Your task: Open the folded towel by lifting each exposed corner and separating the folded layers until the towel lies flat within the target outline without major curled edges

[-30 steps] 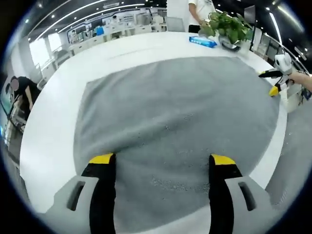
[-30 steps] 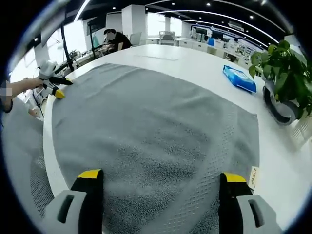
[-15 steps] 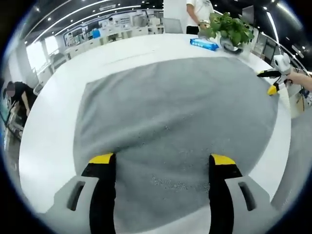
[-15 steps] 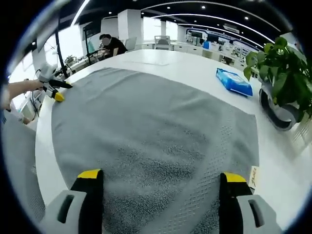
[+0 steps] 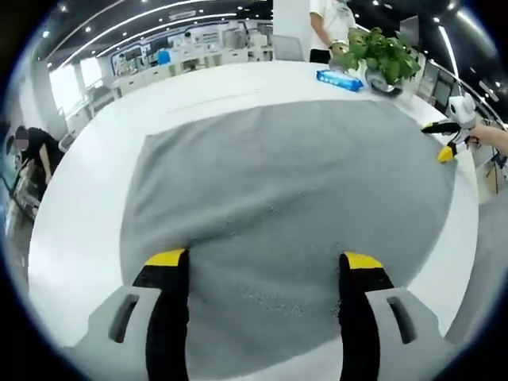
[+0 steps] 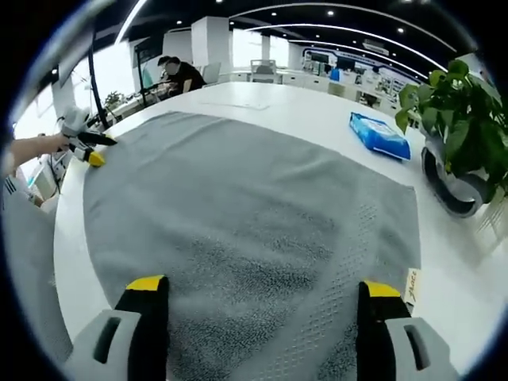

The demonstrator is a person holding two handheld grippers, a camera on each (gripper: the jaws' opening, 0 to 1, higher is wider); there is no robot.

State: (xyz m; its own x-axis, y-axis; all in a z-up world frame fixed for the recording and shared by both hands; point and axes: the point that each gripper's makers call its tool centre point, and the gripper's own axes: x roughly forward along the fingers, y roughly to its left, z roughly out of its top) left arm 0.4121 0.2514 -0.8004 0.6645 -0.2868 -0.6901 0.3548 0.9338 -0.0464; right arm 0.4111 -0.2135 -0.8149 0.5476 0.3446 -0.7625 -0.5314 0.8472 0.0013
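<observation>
The grey terry-cloth towel point(image 5: 294, 198) is seen spread open across the white table top point(image 5: 87, 206), lying largely flat, with its surface smooth apart from faint creases. In the right gripper view the same towel point(image 6: 246, 230) is observed to cover most of the table's near part, and a small pale label is noted at its right edge, just beside the right jaw tip. No target outline can be made out on the table.

A green leafy plant in a dark round pot point(image 6: 460, 135) is recorded on the table beyond the towel's right edge, well apart from it. A blue flat plastic packet point(image 6: 379, 135) is seen lying near the plant.

The left gripper point(image 5: 264, 259), black with yellow-tipped jaws, is held above the towel's near edge with its jaws spread wide; nothing is gripped between them. The right gripper point(image 6: 256, 286) is likewise held wide apart over the towel, and nothing is grasped. In the left gripper view the right gripper point(image 5: 446, 143) is seen at the towel's far right corner, carried by a hand.
</observation>
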